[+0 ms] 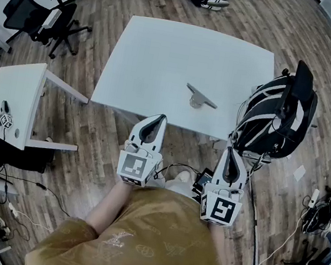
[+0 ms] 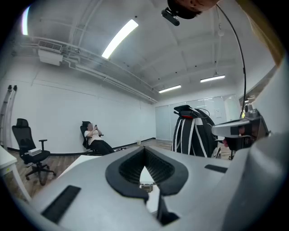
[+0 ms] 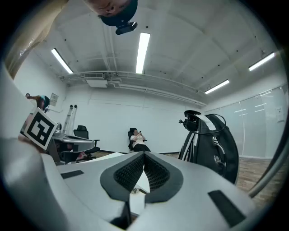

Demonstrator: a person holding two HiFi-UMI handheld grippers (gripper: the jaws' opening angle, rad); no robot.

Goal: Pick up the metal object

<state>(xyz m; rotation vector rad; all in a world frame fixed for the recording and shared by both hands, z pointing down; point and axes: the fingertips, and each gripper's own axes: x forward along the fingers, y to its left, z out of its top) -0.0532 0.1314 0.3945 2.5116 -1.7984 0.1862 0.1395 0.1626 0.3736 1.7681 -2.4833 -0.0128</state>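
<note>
Head view is being taken up mostly by the white counter (image 1: 166,59), with a black-and-white backpack (image 1: 276,116) being carried on a chair at its right edge. Both tools are being held low, near the person's body and short of the counter's near edge: the left gripper (image 1: 160,119) just off that edge, the right gripper (image 1: 230,151) further out and beside the backpack. In the left gripper view the fingers (image 2: 126,169) are being pressed together at their tips with nothing between them. The right gripper view is showing the same for its fingers (image 3: 128,173): tips meeting, nothing being carried.

The metal object (image 1: 200,96), a flat arm on a small round base, is lying on the right half of the counter, well apart from both grippers.

The reach is judged not yet begun. For a sound pick-up, one gripper should be spread wide before it is brought down, lined up across the narrow arm, not along it, and lowered until the arm is sitting between the pads, so that the piece is not being nudged across the smooth top.
</note>
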